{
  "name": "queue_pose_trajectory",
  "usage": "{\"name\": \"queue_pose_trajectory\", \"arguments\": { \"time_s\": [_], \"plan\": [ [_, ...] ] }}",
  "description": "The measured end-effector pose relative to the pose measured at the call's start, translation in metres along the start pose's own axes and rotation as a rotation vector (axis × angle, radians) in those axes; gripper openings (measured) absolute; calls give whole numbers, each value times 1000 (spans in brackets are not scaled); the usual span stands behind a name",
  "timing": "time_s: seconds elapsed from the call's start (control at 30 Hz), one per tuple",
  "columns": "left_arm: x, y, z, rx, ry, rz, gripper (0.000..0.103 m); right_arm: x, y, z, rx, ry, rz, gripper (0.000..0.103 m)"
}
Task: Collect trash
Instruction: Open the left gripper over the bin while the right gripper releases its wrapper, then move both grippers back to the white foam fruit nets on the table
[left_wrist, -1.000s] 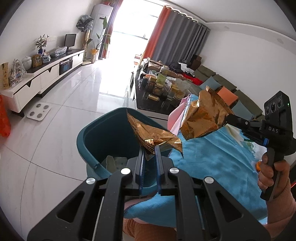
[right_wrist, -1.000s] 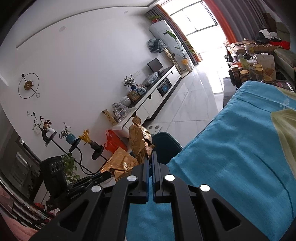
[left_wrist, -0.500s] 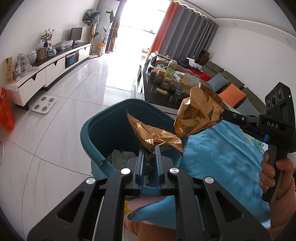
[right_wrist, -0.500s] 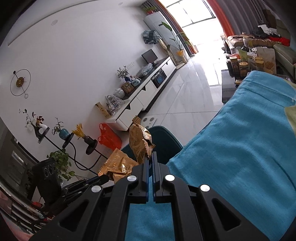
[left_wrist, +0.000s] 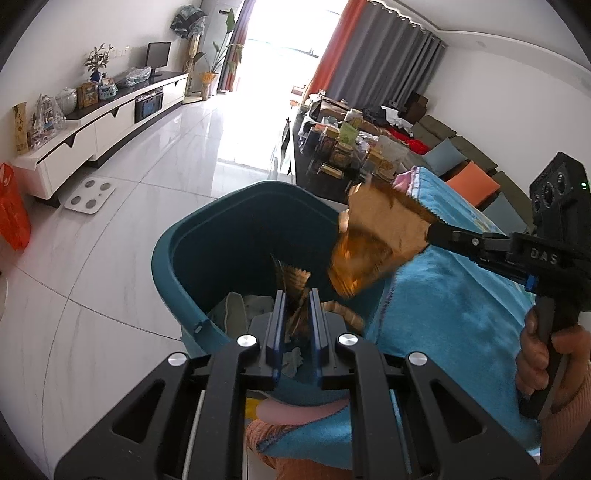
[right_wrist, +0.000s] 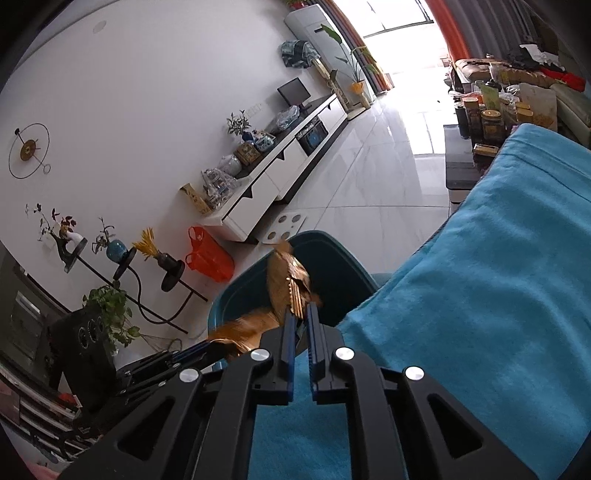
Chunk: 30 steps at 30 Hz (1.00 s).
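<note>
A teal bin (left_wrist: 173, 258) stands on the floor beside a blue blanket (left_wrist: 461, 302). My left gripper (left_wrist: 297, 295) hangs over the bin's mouth, shut on a crumpled gold wrapper (left_wrist: 291, 284) that shows narrow and blurred between the pads. My right gripper (left_wrist: 428, 230) reaches in from the right over the bin's rim. Its jaws are opening, with a clear gap in the right wrist view (right_wrist: 301, 310). A second gold wrapper (right_wrist: 286, 277), blurred, sits at its fingertips above the bin (right_wrist: 332, 251) and looks larger in the left wrist view (left_wrist: 376, 251).
Crumpled paper (left_wrist: 236, 310) lies inside the bin. A person's hand (left_wrist: 546, 350) holds the right gripper's handle. A dark coffee table (left_wrist: 317, 177) crowded with jars stands behind the bin. A white scale (left_wrist: 88, 194) and an orange bag (left_wrist: 13, 206) sit on the tiled floor.
Both grippers came lower and closer over the bin. The right jaws parted and its wrapper blurred and tipped toward the bin. The left wrapper now shows narrower and lower between the fingers.
</note>
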<state>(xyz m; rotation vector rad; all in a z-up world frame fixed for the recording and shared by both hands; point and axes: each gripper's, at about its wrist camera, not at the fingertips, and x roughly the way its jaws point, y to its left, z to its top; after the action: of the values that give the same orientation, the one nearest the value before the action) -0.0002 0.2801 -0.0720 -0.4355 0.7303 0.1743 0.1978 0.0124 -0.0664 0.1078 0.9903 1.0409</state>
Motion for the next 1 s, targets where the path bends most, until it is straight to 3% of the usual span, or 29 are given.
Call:
{"name": "queue_pose_trajectory", "arguments": {
  "time_s": [0.17, 0.27, 0.57, 0.6, 0.73, 0.8, 1.0],
  "plan": [
    [9, 5, 0, -24, 14, -5, 18, 1, 0, 0, 0, 5, -3, 18],
    [7, 4, 0, -28, 1, -6, 25, -3, 0, 0, -3, -2, -4, 20],
    [-30, -24, 1, 36, -112, -39, 51, -48, 10, -12, -82, -70, -12, 37],
    [-33, -30, 1, 51, -124, -52, 57, -56, 12, -14, -95, -82, -18, 40],
    [-43, -68, -1, 132, -155, -147, 63, -97, 12, -28, -140, -140, -62, 49],
    [-43, -89, -4, 176, -154, -185, 75, -117, 8, -35, -144, -168, -85, 53],
    [-31, -169, -16, 331, -117, -329, 79, -185, -26, -63, -72, -280, -169, 59]
  ]
}}
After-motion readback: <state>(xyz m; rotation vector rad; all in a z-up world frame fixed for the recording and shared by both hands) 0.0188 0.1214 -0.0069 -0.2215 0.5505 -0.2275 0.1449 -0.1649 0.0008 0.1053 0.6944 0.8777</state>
